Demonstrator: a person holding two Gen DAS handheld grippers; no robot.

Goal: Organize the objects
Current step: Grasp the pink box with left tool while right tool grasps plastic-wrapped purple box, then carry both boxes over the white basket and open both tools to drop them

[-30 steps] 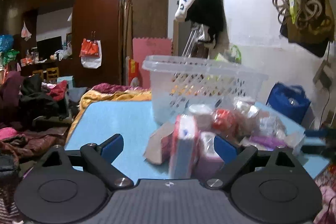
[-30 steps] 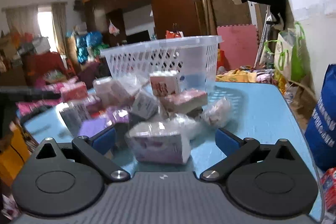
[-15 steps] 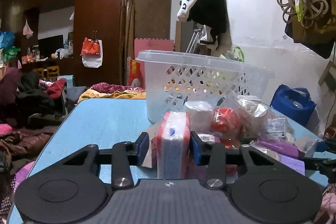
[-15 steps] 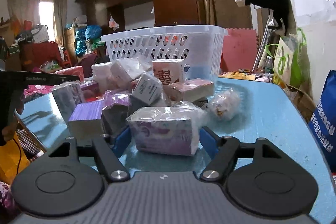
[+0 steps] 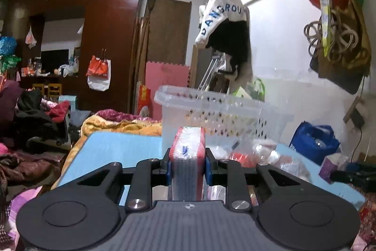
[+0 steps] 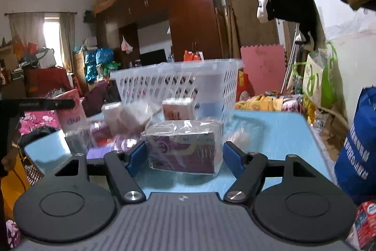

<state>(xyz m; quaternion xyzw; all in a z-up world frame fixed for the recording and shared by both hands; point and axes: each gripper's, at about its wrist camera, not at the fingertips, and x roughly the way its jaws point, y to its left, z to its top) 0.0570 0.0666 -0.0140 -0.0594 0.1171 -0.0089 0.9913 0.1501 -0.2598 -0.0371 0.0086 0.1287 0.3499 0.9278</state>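
My left gripper [image 5: 187,167] is shut on a red-edged white and blue pack [image 5: 188,157] and holds it upright above the blue table [image 5: 117,145], in front of the clear plastic basket [image 5: 218,109]. My right gripper [image 6: 184,157] is shut on a purple and white box wrapped in clear plastic [image 6: 184,146] and holds it lifted over the table [image 6: 282,140]. The white basket [image 6: 178,84] stands behind it. Several wrapped packs [image 6: 131,114] lie in a pile in front of the basket.
More wrapped packs [image 5: 263,157] lie on the table right of my left gripper. A blue bag [image 6: 357,147] stands beside the table on the right. The other gripper's black body [image 6: 35,105] reaches in from the left. Clothes and bedding lie around the table.
Both grippers have closed on their items and lifted them off the table: the left with the red-edged pack, the right with the wrapped purple box.
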